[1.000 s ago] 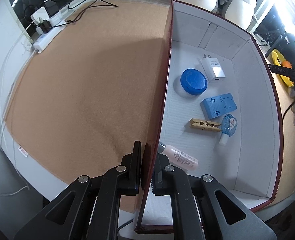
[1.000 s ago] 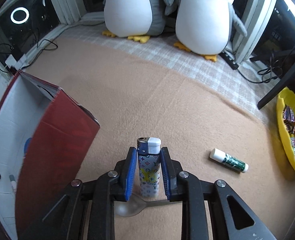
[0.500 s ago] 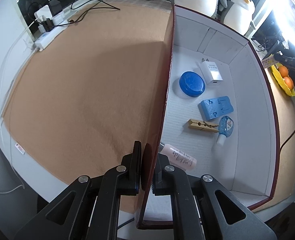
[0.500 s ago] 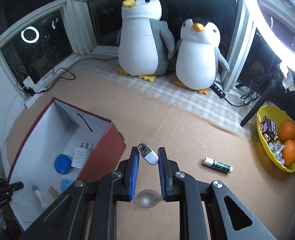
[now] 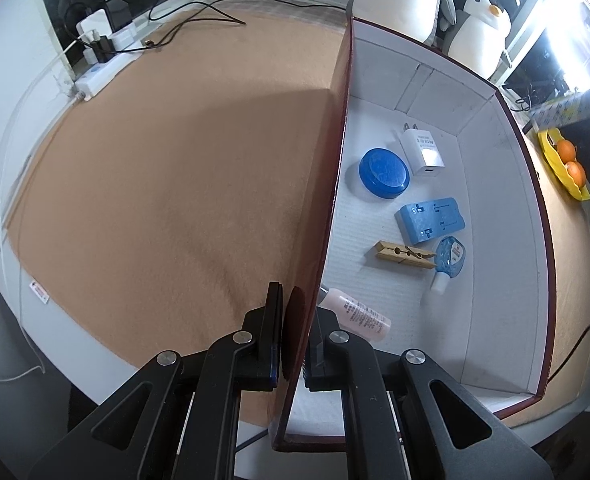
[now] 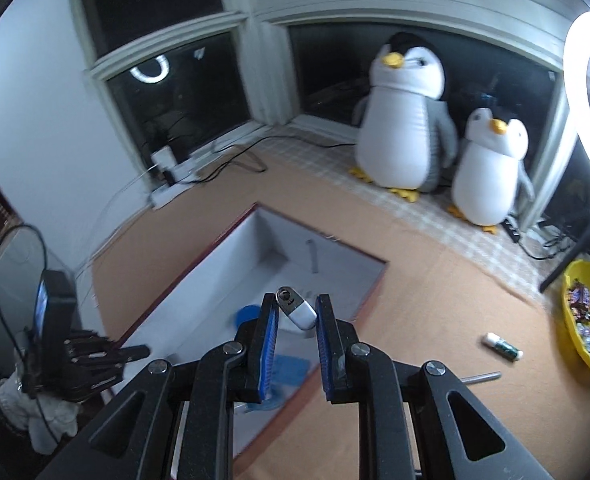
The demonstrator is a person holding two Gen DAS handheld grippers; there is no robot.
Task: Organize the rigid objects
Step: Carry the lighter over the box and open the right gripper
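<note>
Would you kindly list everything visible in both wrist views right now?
box: 1, dark red outside, white inside, on the tan mat
round lid: 1, blue, in box
charger: 1, white, in box beside the lid
flat plastic block: 1, light blue, in box
clothespin: 1, wooden, in box
small bottle: 1, pink, in box near the held wall
lighter: 1, silver-topped, held above the box
tube: 1, white and green, on mat
penguin plushes: 2, white-grey, by window
fruit bowl: 1, yellow, far right
left gripper: clamps the box wall
right gripper: holds the lighter
</note>
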